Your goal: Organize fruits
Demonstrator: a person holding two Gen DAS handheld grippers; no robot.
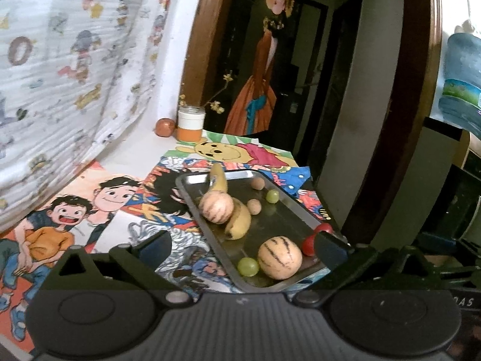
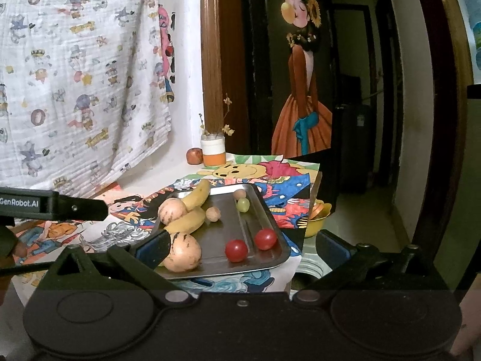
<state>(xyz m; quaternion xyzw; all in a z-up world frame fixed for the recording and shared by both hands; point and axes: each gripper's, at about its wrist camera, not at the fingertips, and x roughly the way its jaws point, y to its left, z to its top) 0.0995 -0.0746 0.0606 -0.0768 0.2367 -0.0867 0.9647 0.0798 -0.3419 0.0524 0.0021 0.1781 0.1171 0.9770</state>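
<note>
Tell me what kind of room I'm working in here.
Likely a lived-in home, perhaps a child's corner: a cartoon-print white cloth hangs on the wall, colourful cartoon drawings cover the table under the metal fruit tray, and a dark wooden doorway opens beside it.

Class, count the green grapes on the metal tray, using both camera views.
2. One grape lies at the tray's near end beside a striped melon; the other grape lies at the far end near a small brown fruit. Others may hide behind larger fruit.

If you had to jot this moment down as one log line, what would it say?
left claw open | right claw open | nothing held | fruits lie on metal tray
</note>
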